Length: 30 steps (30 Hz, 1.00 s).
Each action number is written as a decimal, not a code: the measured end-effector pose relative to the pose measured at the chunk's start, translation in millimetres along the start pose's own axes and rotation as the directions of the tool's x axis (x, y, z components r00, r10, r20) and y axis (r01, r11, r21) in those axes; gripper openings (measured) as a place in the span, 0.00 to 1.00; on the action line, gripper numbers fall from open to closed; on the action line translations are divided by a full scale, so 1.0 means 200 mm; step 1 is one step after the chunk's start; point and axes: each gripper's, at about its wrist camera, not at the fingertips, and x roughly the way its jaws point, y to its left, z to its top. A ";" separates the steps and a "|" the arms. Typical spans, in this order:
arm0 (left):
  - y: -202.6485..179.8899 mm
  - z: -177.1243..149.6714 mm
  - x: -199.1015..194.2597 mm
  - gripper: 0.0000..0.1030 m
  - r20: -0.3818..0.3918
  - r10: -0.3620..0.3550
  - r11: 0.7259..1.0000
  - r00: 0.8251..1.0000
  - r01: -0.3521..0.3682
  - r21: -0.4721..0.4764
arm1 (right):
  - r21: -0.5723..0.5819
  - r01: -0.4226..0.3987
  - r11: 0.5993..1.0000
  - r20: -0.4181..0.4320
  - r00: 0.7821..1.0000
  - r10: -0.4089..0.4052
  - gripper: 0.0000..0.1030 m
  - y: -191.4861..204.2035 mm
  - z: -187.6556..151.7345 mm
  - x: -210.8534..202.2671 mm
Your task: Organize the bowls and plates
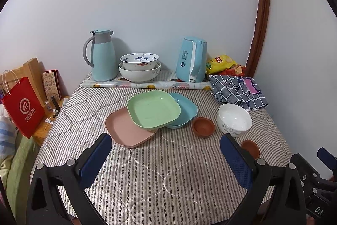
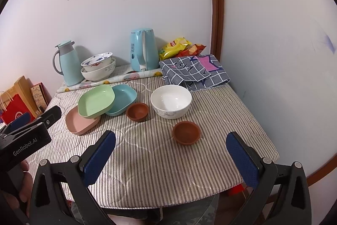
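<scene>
Three square plates overlap mid-table: a green plate (image 1: 153, 109) (image 2: 96, 101) on top, leaning on a pink plate (image 1: 128, 130) (image 2: 81, 122) at the left and a blue plate (image 1: 185, 109) (image 2: 124, 98) at the right. A white bowl (image 1: 234, 119) (image 2: 171, 101) stands to the right. Two small brown bowls sit near it, one beside the plates (image 1: 203, 127) (image 2: 138, 111), one nearer the front (image 1: 250, 148) (image 2: 186, 132). My left gripper (image 1: 166, 153) is open and empty, short of the plates. My right gripper (image 2: 171, 151) is open and empty, just short of the nearer brown bowl.
At the back stand a thermos jug (image 1: 103, 56), two stacked patterned bowls (image 1: 139, 66), an electric kettle (image 1: 192, 60), snack bags (image 1: 223, 63) and a folded checked cloth (image 1: 238, 90). A red paper bag (image 1: 22, 107) stands off the table's left edge. A wall runs along the right.
</scene>
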 end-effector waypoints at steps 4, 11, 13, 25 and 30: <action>0.00 0.00 0.00 1.00 0.000 0.000 1.000 1.000 0.000 0.000 | 0.002 -0.001 1.000 0.001 1.000 0.001 1.00 0.00 0.00 0.00; 0.00 0.00 0.00 1.00 0.000 0.000 1.000 1.000 0.000 0.001 | 0.004 -0.002 1.000 0.001 1.000 0.002 1.00 0.00 0.00 0.00; 0.00 0.00 0.00 1.00 0.000 0.001 1.000 1.000 -0.001 0.000 | 0.006 -0.003 1.000 0.002 1.000 0.003 1.00 0.00 0.01 -0.01; 0.00 0.00 0.00 1.00 0.000 0.000 1.000 1.000 0.000 -0.001 | 0.008 -0.005 1.000 0.001 1.000 0.005 1.00 0.00 0.01 -0.01; -0.01 0.00 -0.01 1.00 0.001 0.003 1.000 1.000 -0.003 0.001 | 0.009 -0.004 1.000 0.000 1.000 0.004 1.00 0.00 0.00 -0.01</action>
